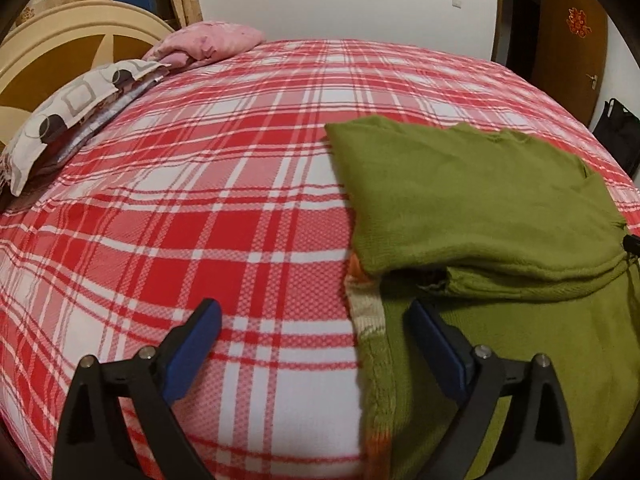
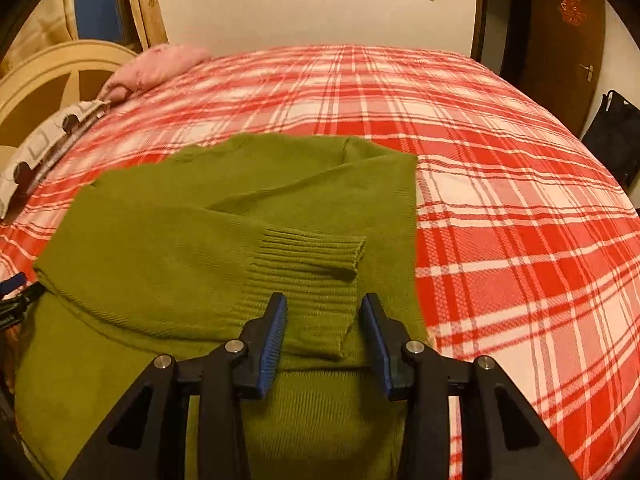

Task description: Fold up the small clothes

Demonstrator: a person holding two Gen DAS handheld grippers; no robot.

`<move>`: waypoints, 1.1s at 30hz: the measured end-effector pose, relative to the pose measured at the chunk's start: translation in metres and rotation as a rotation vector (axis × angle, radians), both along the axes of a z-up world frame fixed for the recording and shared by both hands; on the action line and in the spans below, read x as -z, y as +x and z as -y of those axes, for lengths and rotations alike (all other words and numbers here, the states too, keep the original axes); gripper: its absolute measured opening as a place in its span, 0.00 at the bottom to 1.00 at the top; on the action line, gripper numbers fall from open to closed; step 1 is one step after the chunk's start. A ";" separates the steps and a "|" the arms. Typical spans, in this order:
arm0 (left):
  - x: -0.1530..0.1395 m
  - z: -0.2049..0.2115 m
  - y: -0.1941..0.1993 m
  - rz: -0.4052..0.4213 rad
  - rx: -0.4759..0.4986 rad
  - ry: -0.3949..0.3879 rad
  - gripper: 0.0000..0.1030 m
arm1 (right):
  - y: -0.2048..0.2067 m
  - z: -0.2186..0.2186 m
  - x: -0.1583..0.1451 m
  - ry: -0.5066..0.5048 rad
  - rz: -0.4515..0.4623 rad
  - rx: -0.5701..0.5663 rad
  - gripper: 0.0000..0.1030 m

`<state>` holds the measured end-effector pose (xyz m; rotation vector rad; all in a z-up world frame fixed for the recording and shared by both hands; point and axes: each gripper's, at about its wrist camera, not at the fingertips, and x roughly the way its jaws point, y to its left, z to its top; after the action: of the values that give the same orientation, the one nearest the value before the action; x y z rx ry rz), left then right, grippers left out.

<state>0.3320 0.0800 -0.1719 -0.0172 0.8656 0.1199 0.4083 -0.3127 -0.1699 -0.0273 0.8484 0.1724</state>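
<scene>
A green knitted sweater (image 1: 480,192) lies partly folded on the red and white plaid bed (image 1: 220,184). A sleeve is folded across its body, and an orange and cream striped edge (image 1: 366,300) shows at its left side. My left gripper (image 1: 314,316) is open and empty, low over the sweater's left edge. In the right wrist view the sweater (image 2: 180,240) has its ribbed cuffs (image 2: 312,256) folded over the middle. My right gripper (image 2: 324,312) is open, just above the ribbed cuffs, holding nothing. The left gripper's tip (image 2: 12,292) shows at the far left.
Patterned pillows (image 1: 68,108) and a pink pillow (image 1: 208,40) lie by the cream headboard (image 1: 60,52) at the back left. A brown door (image 1: 568,48) and a black bag (image 1: 618,136) stand at the right. The plaid sheet (image 2: 520,200) extends right of the sweater.
</scene>
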 end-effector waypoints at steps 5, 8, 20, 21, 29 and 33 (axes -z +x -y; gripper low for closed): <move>-0.003 0.000 -0.011 0.002 -0.004 -0.029 0.95 | -0.011 0.004 0.001 0.014 0.020 -0.006 0.39; -0.002 0.002 -0.018 0.001 0.010 -0.023 0.95 | -0.013 0.000 0.002 -0.012 0.018 -0.014 0.39; 0.002 -0.003 -0.019 0.011 -0.014 -0.036 0.95 | -0.030 -0.002 0.007 -0.131 0.018 -0.029 0.39; 0.003 -0.005 -0.017 0.007 -0.023 -0.045 0.95 | -0.035 -0.001 0.009 -0.170 0.023 -0.026 0.39; 0.004 -0.007 -0.017 0.009 -0.037 -0.044 0.96 | -0.012 0.023 0.010 -0.283 0.059 0.115 0.40; 0.002 -0.025 -0.028 0.022 -0.089 -0.094 0.95 | -0.020 0.038 0.011 -0.199 0.027 0.129 0.42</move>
<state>0.3042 0.1049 -0.1740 -0.1451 0.8486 0.1614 0.3880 -0.3507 -0.1808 -0.1611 0.8355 -0.0341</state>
